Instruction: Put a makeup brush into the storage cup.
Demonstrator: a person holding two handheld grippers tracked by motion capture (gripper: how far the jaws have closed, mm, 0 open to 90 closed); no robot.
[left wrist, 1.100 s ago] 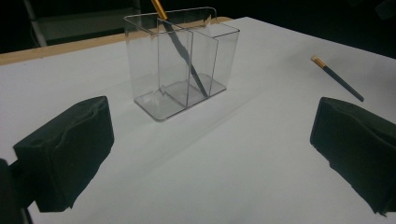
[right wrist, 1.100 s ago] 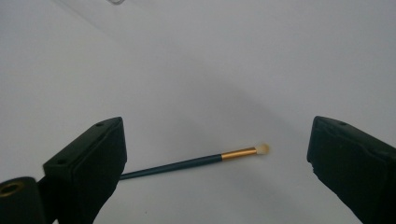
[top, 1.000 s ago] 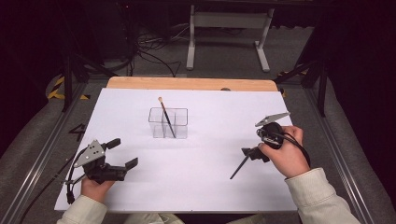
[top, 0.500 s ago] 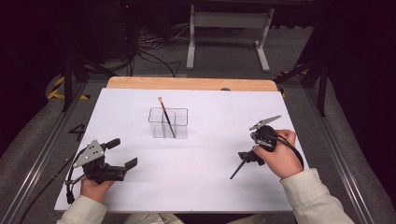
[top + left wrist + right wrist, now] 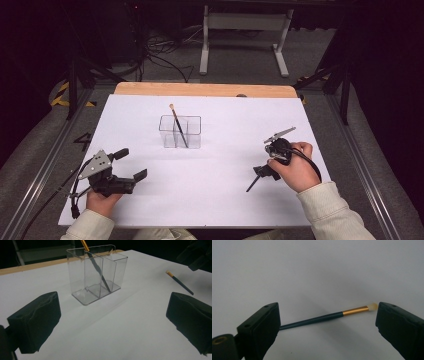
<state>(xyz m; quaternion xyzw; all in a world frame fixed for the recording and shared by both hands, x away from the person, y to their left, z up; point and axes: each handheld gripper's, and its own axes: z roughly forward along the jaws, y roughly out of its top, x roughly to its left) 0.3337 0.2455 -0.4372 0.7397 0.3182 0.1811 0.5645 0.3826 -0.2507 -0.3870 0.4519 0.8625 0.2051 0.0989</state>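
Two brushes are in play: one brush [image 5: 179, 129] stands tilted inside a clear divided holder [image 5: 180, 132] near the middle of the white tabletop [image 5: 210, 200], its pale tip leaning toward the far left, and a second loose brush [image 5: 327, 317] lies flat on the sheet under the right gripper [image 5: 265, 170]. From the high view, the loose brush is mostly hidden by the right hand [image 5: 295, 170]; only its dark handle end pokes out toward the person. The right gripper view supplies what that view lacks: the dark handle, a gold ferrule and a pale tip lie between the two black jaws, which stand wide apart on either side, with no contact visible. The left gripper [image 5: 127, 167] rests near the tabletop's near left corner, well apart from the holder, with its jaws also spread and nothing between them. The left gripper view looks across the sheet at the holder's compartments, with the tilted brush in the middle one, and catches the loose brush's gold-banded end beyond its own right jaw.
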